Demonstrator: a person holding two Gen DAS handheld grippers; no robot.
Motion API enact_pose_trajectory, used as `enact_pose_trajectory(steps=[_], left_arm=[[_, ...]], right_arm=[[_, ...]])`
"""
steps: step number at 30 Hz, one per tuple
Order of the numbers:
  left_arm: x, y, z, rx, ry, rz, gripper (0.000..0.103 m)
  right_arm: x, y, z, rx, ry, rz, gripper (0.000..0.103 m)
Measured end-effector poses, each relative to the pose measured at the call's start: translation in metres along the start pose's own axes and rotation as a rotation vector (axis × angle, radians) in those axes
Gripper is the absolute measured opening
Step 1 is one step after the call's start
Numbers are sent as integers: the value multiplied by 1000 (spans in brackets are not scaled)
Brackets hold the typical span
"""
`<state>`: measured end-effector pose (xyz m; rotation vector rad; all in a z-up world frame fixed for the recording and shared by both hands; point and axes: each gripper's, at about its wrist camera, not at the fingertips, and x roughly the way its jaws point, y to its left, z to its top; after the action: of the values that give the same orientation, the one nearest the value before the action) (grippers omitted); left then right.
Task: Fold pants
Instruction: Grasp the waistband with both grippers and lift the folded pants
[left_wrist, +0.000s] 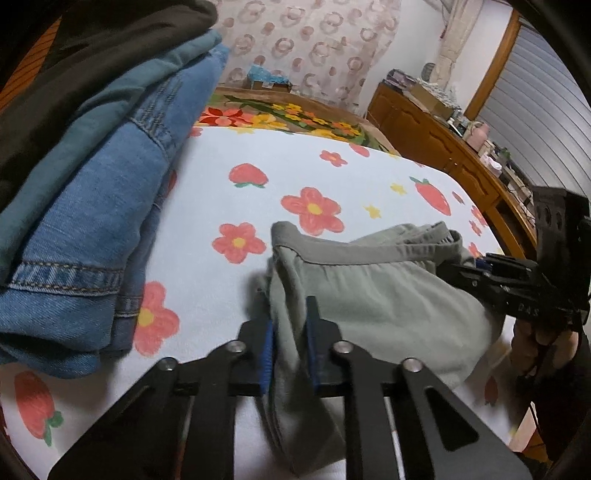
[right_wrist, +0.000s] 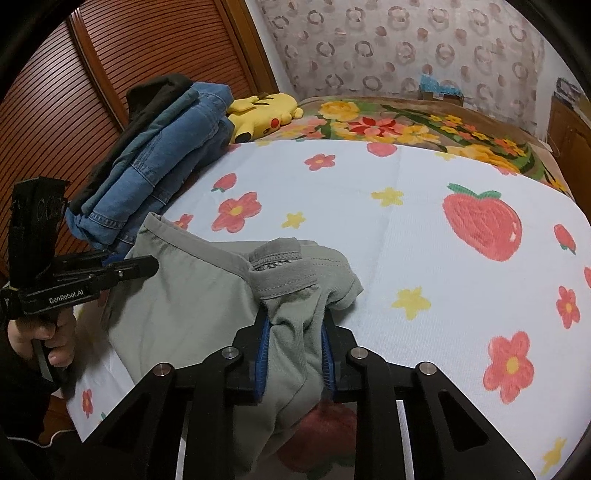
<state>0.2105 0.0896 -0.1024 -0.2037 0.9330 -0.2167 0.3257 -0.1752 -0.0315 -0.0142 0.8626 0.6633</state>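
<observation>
"GenRobot.AI" lettering marks left tongs (right_wrist: 147, 263) gripping grey-green pants (right_wrist: 177, 295).

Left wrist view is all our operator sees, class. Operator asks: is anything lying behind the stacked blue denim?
Observer: Yes, a yellow plush toy lies beside the folded blue denim stack.
Operator: Does my right gripper hold cloth?
Observer: The right gripper is shut on a bunched fold of the grey-green pants.
Operator: What stands behind the stack?
Observer: A brown slatted wooden door.
</observation>
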Motion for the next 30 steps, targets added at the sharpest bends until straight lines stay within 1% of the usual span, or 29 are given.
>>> enact_pose_trajectory(steps=[5, 10, 14, 21, 25, 30], left_arm=[[-8, -7, 1, 8, -27, -10, 12], [-20, -13, 3, 25, -52, -18, 11], [-30, -15, 7, 16, -68, -16, 11], [-59, -20, 18, 32, -149, -14, 11], [-77, -19, 28, 35, -206, -1, 11], [-100, -14, 39, 45, -273, 32, 11]], right_arm=[[-4, 2, -1, 0, -23, 9, 19], [-12, 5, -1, -3, -47, 12, 18], [-21, 11, 1, -27, -72, 15, 18], [-39, 25, 17, -80, -130, 1, 17], [-48, 35, 30, -120, -169, -3, 17], [-58, 54, 52, -183, -220, 5, 17]])
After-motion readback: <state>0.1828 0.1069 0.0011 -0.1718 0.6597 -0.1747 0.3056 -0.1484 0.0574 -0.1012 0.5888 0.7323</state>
